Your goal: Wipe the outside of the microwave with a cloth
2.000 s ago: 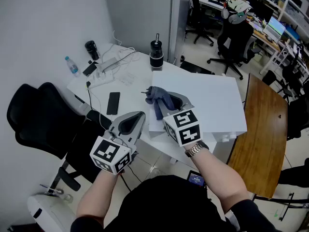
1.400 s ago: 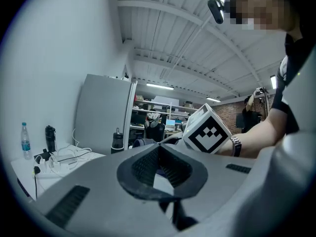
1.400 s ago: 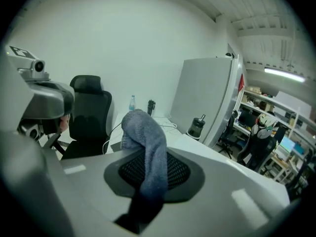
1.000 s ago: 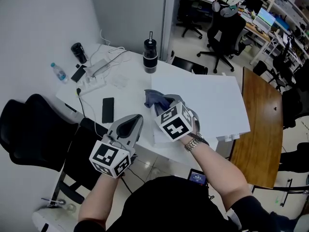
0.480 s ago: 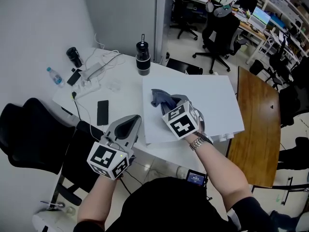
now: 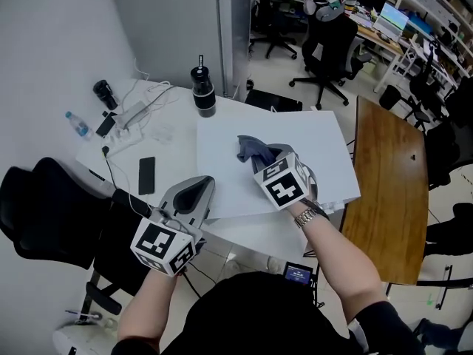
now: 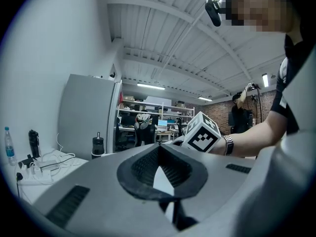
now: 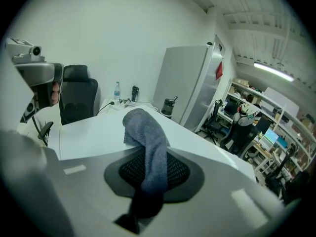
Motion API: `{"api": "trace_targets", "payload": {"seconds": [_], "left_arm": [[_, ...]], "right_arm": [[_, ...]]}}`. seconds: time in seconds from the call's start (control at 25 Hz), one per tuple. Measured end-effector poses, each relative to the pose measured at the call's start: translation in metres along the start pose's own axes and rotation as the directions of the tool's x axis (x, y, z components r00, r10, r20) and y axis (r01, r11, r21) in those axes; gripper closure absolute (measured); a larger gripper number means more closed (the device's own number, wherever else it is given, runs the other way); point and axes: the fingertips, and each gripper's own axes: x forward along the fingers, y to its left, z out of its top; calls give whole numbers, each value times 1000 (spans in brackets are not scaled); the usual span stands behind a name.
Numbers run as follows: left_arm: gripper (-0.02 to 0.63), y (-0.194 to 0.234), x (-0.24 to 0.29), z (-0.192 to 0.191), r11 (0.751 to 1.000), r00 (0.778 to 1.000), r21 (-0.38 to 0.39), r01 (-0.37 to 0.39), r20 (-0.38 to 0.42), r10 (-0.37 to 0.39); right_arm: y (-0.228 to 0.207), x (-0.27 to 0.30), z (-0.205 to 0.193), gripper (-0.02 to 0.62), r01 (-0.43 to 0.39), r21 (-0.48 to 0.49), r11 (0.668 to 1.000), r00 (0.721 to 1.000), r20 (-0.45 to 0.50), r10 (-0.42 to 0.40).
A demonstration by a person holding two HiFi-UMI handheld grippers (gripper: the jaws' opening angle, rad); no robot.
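The white microwave [image 6: 310, 150] stands on a white table, and I see its flat top from above. My right gripper [image 6: 260, 154] is shut on a grey-blue cloth [image 6: 251, 148] that bunches on the microwave's top towards the left-middle. In the right gripper view the cloth [image 8: 148, 142] hangs pinched between the jaws over the white top [image 8: 94, 127]. My left gripper [image 6: 194, 189] hovers off the microwave's front-left corner, shut and empty. In the left gripper view its pads [image 7: 173, 169] meet with nothing between them.
On the table to the left lie a black phone [image 6: 146, 174], a power strip with cables [image 6: 133, 113], a water bottle [image 6: 76, 124] and a black flask [image 6: 203, 91]. A black chair [image 6: 44, 205] stands left of me, a wooden table [image 6: 384, 191] to the right.
The right gripper has slid the cloth across the microwave's top, from the front-left edge towards the middle. The left gripper has shifted a little along the front-left corner, still shut.
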Motion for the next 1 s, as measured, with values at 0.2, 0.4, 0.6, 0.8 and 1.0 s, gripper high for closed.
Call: {"api": "trace_targets", "payload": {"seconds": [0.2,0.4,0.6,0.8,1.0], "left_arm": [[601,-25,21,0,1000,1000,11,22,-11,-22],[601,-48,39,2,999,999,12,32,-22,-32],[601,-67,55,2,999,999,21,39,-37,-38],[601,-82,71,0,999,998,27,42,-54,-40],[601,-100,85,-2,998,997,35,47,-68,-45]], "right_arm": [[-26,-14,-21,528,13,22,1000,1000,-3,-13],[-53,-28,-40,528,25,38,999,1000,-10,-25],[-77,-37,-57,528,29,68,997,1000,-2,-29],[-104,-45,-73,528,45,87,995,999,2,-45],[-129,-55,-90,528,58,107,993,998,6,-59]]}}
